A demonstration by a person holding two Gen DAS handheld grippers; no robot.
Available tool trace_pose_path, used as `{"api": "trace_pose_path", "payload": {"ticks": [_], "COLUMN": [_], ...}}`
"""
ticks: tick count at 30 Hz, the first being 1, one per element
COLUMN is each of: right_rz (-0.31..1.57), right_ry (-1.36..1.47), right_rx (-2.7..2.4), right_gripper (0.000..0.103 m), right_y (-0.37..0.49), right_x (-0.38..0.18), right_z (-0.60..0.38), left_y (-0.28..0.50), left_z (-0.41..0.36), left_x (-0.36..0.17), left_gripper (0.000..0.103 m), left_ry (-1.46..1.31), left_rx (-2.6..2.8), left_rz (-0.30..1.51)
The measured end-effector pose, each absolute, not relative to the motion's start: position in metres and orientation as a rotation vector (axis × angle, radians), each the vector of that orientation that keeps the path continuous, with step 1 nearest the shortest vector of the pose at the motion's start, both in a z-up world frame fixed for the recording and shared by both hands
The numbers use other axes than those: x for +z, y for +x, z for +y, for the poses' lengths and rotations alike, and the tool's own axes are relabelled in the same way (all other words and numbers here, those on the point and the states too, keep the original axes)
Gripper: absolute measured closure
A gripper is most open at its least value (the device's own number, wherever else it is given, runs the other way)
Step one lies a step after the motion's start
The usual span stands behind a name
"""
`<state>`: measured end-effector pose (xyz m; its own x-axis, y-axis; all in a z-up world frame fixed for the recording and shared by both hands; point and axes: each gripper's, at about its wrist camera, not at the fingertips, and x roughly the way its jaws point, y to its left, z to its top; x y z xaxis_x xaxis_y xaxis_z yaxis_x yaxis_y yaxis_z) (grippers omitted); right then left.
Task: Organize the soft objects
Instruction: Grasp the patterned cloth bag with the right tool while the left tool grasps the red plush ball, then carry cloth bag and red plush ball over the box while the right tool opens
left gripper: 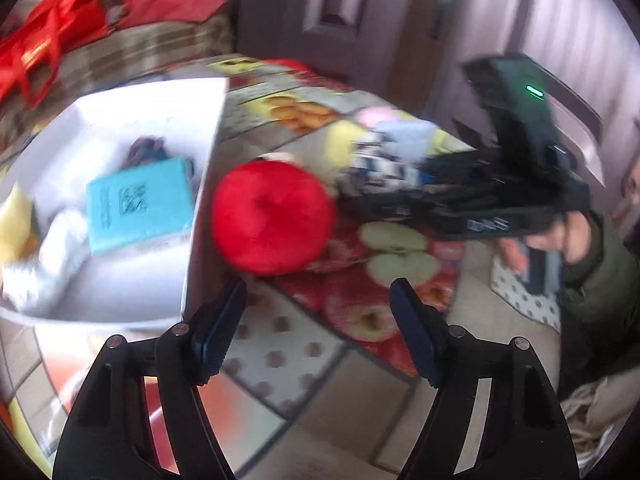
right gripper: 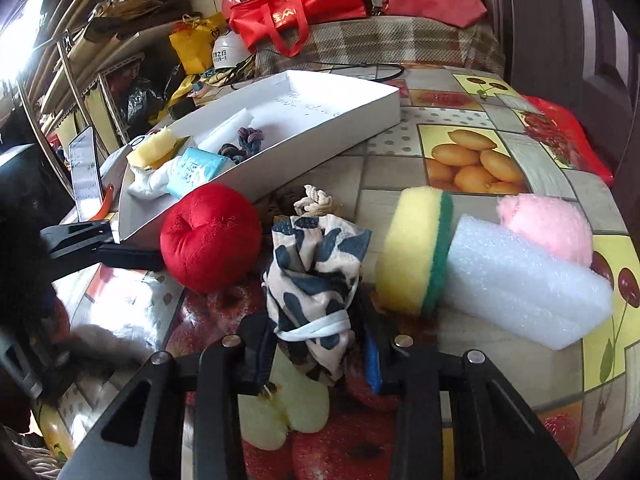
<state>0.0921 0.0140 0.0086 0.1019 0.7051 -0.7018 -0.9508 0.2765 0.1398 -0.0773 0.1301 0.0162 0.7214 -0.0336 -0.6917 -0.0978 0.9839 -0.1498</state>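
On a fruit-print bench (right gripper: pixel 460 128), the right hand-held gripper (right gripper: pixel 320 354) clamps a patterned cloth (right gripper: pixel 316 264); the left hand-held gripper (left gripper: pixel 318 320), open, should straddle the red plush apple (left gripper: pixel 272 216) squarely.

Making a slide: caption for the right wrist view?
Right gripper pinching a patterned cloth beside the red plush ball, white tray behind.

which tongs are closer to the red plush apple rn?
Left. Left tongs sit open just short of the red plush apple, not touching. Right tongs are off to its side, closed on the patterned cloth pouch.
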Motion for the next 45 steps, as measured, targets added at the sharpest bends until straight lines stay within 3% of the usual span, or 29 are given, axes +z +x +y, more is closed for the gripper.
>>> {"api": "trace_pose_path", "payload": {"ticks": [19,21,24,32,45], "right_rz": [0.813,0.805,0.759,0.422,0.36], "right_ry": [-0.322,-0.331,-0.342,-0.237,-0.222], "right_rx": [1.235,1.232,1.247,1.208,1.203], "right_gripper": [0.067,0.067,0.067,0.068,0.068], "right_y": [0.108,0.107,0.101,0.073,0.047], "right_x": [0.008,0.009,0.013,0.045,0.047], "right_z": [-0.006,-0.005,-0.006,-0.045,-0.012], "left_y": [-0.019,-0.018,-0.028,-0.116,-0.112], "left_z": [0.124,0.122,0.12,0.127,0.152], "left_x": [0.016,0.017,0.025,0.06,0.061], "left_gripper": [0.029,0.038,0.039,0.038,0.038], "left_ry": [-0.056,-0.049,-0.046,-0.076,-0.074], "left_rx": [0.249,0.235,0.217,0.47,0.618], "left_rz": [0.797,0.791,0.711,0.235,0.233]}}
